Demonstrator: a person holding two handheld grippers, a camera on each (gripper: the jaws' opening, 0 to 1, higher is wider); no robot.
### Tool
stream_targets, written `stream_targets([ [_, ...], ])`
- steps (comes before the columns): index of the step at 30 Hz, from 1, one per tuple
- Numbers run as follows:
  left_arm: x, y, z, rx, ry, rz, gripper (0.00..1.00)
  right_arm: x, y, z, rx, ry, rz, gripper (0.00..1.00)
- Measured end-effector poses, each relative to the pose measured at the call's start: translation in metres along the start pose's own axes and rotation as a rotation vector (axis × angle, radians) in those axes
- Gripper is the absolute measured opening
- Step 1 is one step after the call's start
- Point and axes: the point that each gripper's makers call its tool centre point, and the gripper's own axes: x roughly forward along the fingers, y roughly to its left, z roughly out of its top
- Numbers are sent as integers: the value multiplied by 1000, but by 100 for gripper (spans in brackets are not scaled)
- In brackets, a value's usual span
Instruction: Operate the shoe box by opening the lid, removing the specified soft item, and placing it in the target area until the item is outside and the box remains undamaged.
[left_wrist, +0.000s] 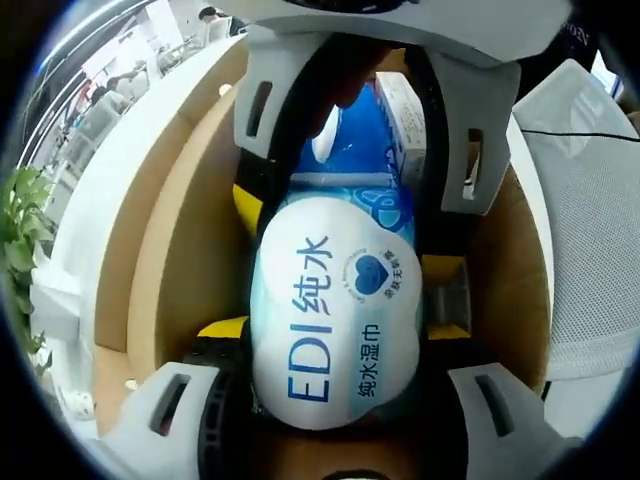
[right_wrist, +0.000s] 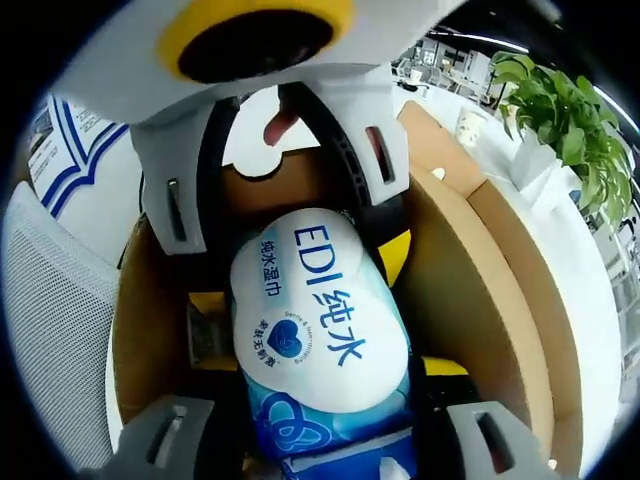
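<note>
Shoe box (left_wrist: 170, 260) walls of plain brown cardboard are seen around everything else, with the lid folded back along one side (right_wrist: 520, 290); the box is set on a white counter (left_wrist: 80, 230). A white mesh surface (right_wrist: 50, 300) is seen just beside the box, and a leafy green plant (right_wrist: 560, 100) stands near it (an office room is blurred beyond).

Inside the box, a soft pack of wet wipes (left_wrist: 335, 310) is lodged between the two tools. On its white front, blue letters reading "EDI 纯水" are printed, with smaller characters "纯水湿巾" beside them and a blue heart badge whose tiny text cannot be read. The rest of the pack is coloured blue (right_wrist: 330, 430).

The left hand-held gripper (left_wrist: 330, 400) is seen with its grey jaws at either side of the pack's white end, apparently pressed against it, so it is grasping the pack. The right hand-held gripper (right_wrist: 330, 440) is likewise closed on the pack's blue end. Each tool is also seen in the other's view, reaching down from the top (left_wrist: 380, 130) (right_wrist: 290, 180). A fingertip (right_wrist: 280, 125) is glimpsed behind the left one.
</note>
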Motion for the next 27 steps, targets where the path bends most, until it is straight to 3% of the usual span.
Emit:
stream_targets([
  [5,-2,-3,3,37,-51,8,65,-2,3,-1,20,-13,-20,62],
  [7,-3,-6,4,96,-50,4,64,-4,8,-2,39,-32,-31,61],
  [15,-2,-21,4,193,-40,-48,64,-13,23,-5,77,-72,-56,58],
  [27,3,-20,3,188,-14,-94,65,-3,23,-7,-9,9,32,61],
])
